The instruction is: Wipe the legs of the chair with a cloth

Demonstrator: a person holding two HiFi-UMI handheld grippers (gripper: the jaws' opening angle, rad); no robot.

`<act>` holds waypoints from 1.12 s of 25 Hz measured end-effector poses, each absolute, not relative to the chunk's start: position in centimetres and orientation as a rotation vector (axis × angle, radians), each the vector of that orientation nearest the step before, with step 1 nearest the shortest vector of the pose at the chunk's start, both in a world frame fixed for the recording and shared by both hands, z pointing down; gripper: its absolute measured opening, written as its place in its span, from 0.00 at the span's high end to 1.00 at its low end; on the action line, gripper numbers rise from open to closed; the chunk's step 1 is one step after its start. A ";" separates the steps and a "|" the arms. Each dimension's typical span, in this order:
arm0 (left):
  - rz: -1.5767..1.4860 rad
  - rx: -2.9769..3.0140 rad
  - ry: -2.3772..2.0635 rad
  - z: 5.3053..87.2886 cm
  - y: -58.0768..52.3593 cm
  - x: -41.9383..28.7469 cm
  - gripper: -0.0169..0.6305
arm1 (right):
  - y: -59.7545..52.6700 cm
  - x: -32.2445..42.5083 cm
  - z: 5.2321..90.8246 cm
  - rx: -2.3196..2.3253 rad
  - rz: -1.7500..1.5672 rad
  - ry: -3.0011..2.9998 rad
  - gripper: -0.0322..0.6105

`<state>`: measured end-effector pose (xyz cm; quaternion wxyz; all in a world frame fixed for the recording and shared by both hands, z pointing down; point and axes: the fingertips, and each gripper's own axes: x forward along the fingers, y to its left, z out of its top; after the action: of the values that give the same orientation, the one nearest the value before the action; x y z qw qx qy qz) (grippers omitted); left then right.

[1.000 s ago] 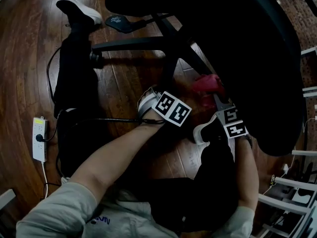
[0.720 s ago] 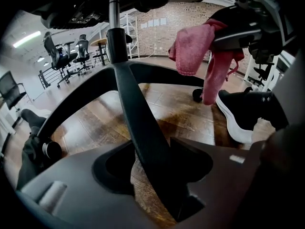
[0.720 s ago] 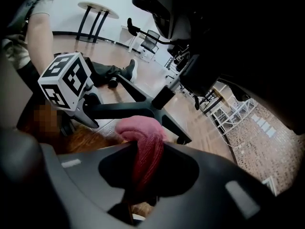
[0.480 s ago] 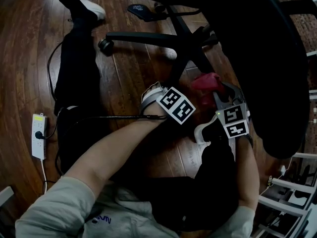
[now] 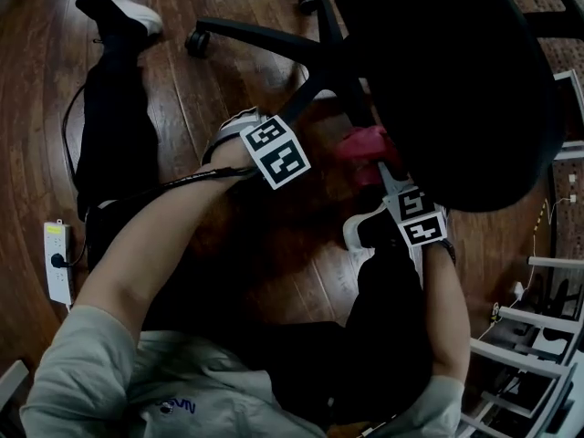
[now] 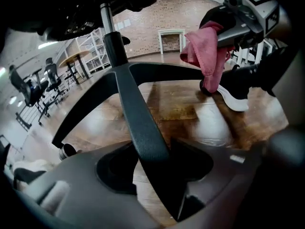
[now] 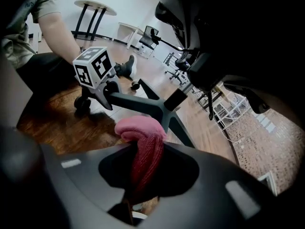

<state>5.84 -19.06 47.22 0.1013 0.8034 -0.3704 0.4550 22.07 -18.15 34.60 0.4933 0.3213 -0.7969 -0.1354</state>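
Note:
A black office chair's seat (image 5: 438, 71) fills the upper right of the head view, and its star base spreads over the wooden floor. One chair leg (image 6: 136, 113) runs from the hub straight down between the jaws of my left gripper (image 6: 157, 175), which is shut on it. In the head view that left gripper (image 5: 294, 115) meets the leg just below the hub. My right gripper (image 7: 143, 175) is shut on a pink cloth (image 7: 140, 132), bunched above its jaws. The cloth (image 5: 360, 144) hangs beside the hub, under the seat's edge, apart from the legs.
The person's outstretched leg and white-soled shoe (image 5: 119, 12) lie at the upper left. A caster (image 5: 194, 42) ends another chair leg nearby. A power strip (image 5: 57, 261) with cable lies at the left edge. White racks (image 5: 538, 336) stand at the right.
My left gripper has shifted left and rolled, and the chair base has swung round with it. The right gripper and the cloth have stayed in place.

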 end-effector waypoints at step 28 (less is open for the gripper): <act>0.444 2.580 -1.282 41.5 -11.5 1.2 0.79 | -16.2 21.9 43.5 0.296 -0.132 -1.599 0.80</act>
<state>1.22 -11.55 41.48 0.1129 0.8794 -0.4371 0.1512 21.86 -16.24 43.51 0.6853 0.1322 -0.7137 -0.0589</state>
